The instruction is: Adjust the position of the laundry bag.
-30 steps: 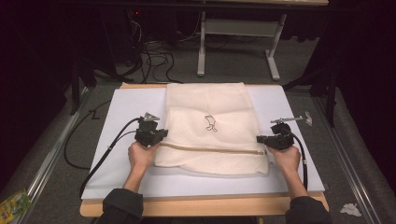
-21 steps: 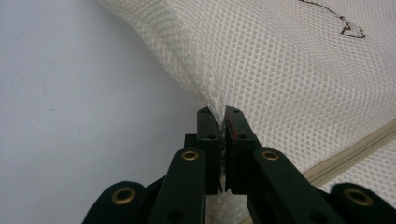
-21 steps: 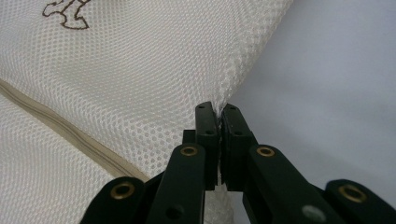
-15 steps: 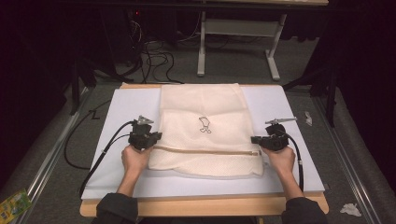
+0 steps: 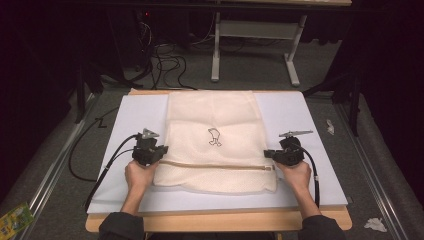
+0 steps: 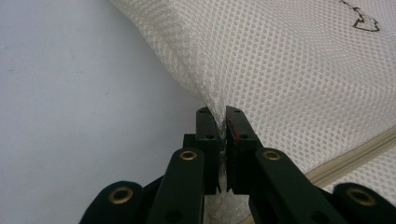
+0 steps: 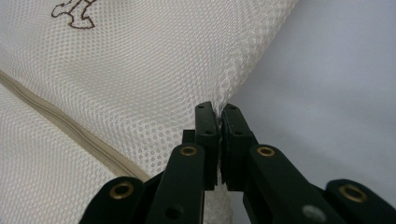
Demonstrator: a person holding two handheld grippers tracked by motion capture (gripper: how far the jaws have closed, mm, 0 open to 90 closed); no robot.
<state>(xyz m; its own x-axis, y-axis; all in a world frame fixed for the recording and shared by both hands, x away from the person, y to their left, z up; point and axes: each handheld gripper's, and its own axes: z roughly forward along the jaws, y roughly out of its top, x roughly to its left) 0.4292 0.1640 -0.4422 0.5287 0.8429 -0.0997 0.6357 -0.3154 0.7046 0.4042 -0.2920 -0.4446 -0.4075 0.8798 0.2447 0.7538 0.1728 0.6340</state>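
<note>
While the cream mesh bag (image 5: 215, 140) lies flat in the middle of the white table (image 5: 310, 125), each claw pinches one of its side edges. At the left edge, the left claw (image 5: 161, 152) is pressed together on a fold of mesh; at the right edge, the right claw (image 5: 269, 154) grips the fabric likewise. Between them, a tan zipper (image 5: 215, 165) runs across the bag's near part, below a small dark emblem (image 5: 214, 136).

Cream honeycomb-mesh bag (image 5: 215, 120) with tan zipper (image 5: 215, 166), brown emblem (image 5: 214, 136).
</note>
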